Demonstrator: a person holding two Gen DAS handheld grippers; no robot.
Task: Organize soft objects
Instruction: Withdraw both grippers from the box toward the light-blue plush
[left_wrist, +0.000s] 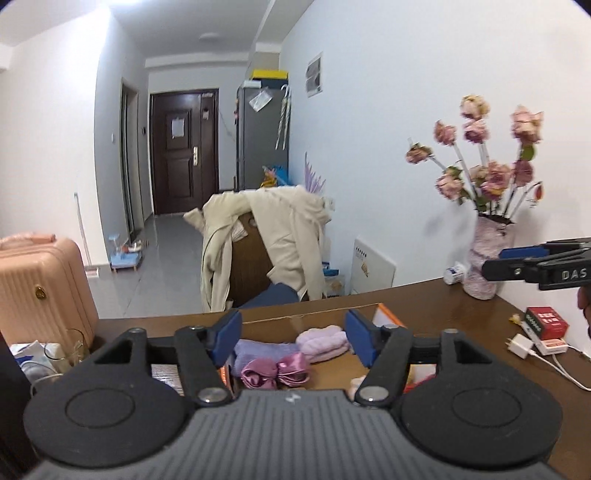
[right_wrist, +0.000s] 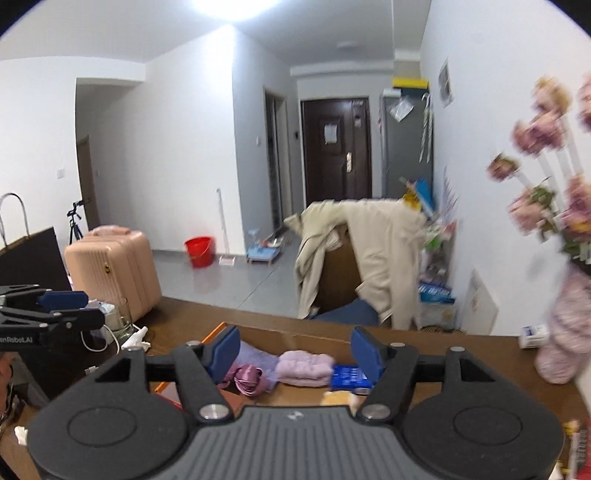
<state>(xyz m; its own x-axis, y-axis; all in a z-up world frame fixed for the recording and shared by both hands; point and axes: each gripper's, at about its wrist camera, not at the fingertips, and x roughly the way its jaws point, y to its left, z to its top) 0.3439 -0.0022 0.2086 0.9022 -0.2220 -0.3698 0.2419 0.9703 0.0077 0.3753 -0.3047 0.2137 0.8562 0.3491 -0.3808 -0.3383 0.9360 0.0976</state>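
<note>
While both your grippers hang above the table with nothing between their pads, most of the sorting looks done. Your left gripper (left_wrist: 291, 341) and your right gripper (right_wrist: 295, 354) both stand wide and hold nothing. Inside the cardboard box (left_wrist: 317, 314), which sits near the far edge of the table (left_wrist: 436, 299), you have the pale purple towel (left_wrist: 266, 350), the pink knitted bundle (left_wrist: 325, 341) and the satin bow (left_wrist: 275, 373) side by side. Whether more soft things wait outside the box, I cannot tell.
</note>
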